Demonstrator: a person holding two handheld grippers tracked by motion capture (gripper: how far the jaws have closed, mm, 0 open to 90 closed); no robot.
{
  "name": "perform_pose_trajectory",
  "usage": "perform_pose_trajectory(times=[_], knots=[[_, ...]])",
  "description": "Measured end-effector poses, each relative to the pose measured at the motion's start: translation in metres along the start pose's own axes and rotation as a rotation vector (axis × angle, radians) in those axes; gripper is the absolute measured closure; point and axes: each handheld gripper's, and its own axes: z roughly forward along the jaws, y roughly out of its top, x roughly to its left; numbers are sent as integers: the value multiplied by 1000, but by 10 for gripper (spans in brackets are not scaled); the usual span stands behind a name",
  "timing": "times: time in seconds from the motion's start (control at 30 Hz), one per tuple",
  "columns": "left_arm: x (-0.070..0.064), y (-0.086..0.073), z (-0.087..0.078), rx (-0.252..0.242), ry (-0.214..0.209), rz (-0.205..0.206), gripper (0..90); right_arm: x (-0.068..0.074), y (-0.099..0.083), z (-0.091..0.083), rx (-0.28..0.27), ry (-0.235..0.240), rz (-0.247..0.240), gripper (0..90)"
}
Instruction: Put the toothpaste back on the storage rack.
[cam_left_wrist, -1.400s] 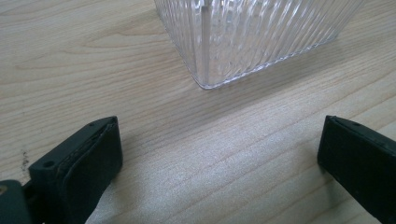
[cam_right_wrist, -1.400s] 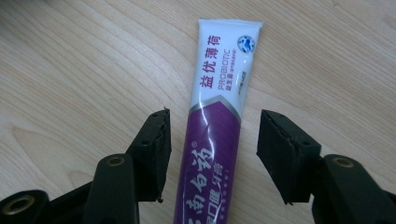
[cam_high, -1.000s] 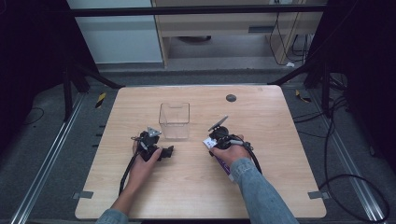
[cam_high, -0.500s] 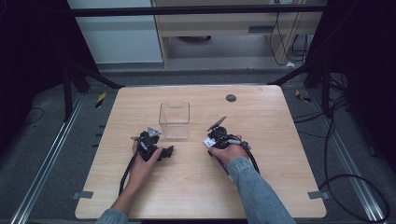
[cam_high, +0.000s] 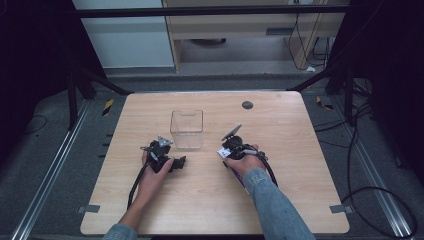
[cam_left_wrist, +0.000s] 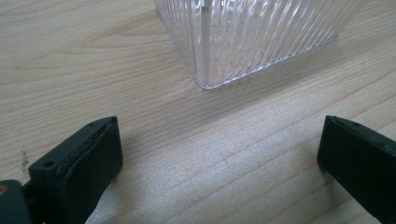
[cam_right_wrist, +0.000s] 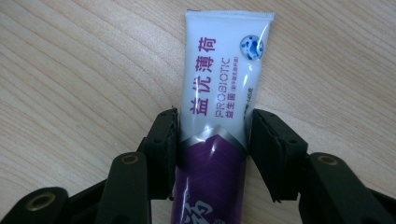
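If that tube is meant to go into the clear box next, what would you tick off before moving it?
1. Grip: right gripper has both jaws pressed on the sides of the toothpaste tube: ok.
2. Tube lifted off the table: cannot tell.
3. Clear box upright with its open top facing up: ok.
4. Box empty: looks so from the high view: ok.
5. Left gripper open, holding nothing, box corner just ahead of it: ok.
6. Path from tube to box free of other things: ok.
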Motion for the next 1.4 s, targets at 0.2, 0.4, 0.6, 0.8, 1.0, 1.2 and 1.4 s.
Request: perform_pose_trajectory(times=[0.2, 0.4, 0.6, 0.8, 1.0, 1.2, 1.4], knots=[[0, 0, 0, 0, 0, 0, 0, 2, 0, 0, 1, -17, -18, 560], [0, 0, 0, 0, 0, 0, 0, 2, 0, -2, 2, -31, -34, 672], [0, 0, 0, 0, 0, 0, 0, 4, -1, -7, -14, -40, -49, 762], [0, 0, 0, 0, 0, 0, 0, 1, -3, -11, -29, -23, -53, 787], [0, 0, 0, 0, 0, 0, 0, -3, -5, -16, -36, -25, -39, 790], [0, 0, 0, 0, 0, 0, 0, -7, -7, -22, -53, -24, -33, 792], [0, 0, 0, 0, 0, 0, 0, -12, -10, -35, -88, -11, -19, 795]])
